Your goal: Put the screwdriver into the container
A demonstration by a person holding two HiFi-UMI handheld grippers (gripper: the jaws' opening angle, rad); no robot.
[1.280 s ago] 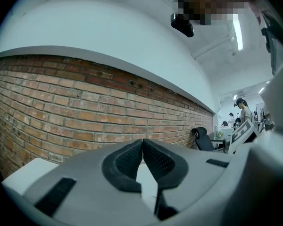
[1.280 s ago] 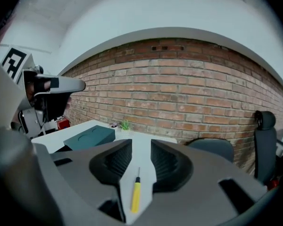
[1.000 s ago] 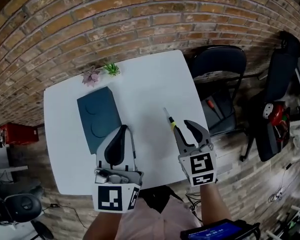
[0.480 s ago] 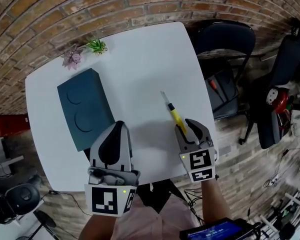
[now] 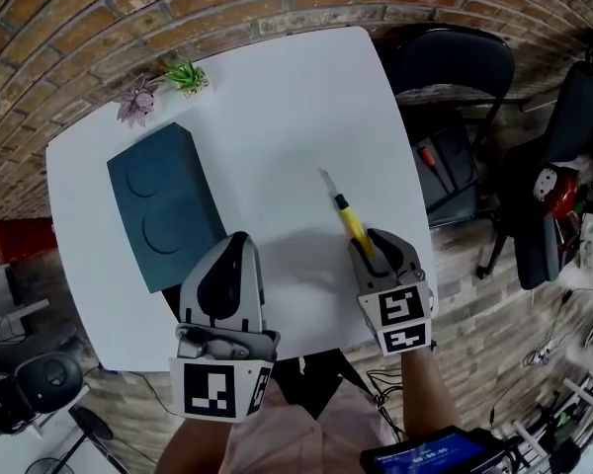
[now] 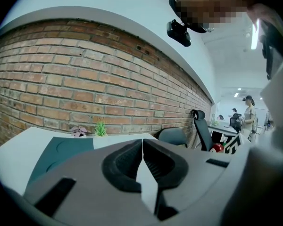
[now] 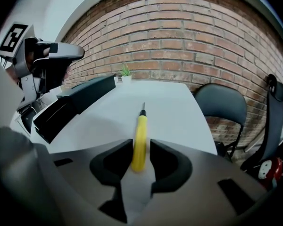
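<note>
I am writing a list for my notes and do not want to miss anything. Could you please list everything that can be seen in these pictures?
table: 1, white, in front of the wall
container: 1, dark teal, on the table's left part
screwdriver: 1, yellow handle, lying on the table's right part
pink plant: 1, far left corner of the table
green plant: 1, beside the pink one
chair: 1, black, right of the table
office chair: 1, black, far right
red case: 1, on the floor, left
brick wall: 1, red-brown, behind the table
left gripper: 1, grey, jaws shut, empty
right gripper: 1, grey, jaws closing around the screwdriver's handle, not yet gripping
</note>
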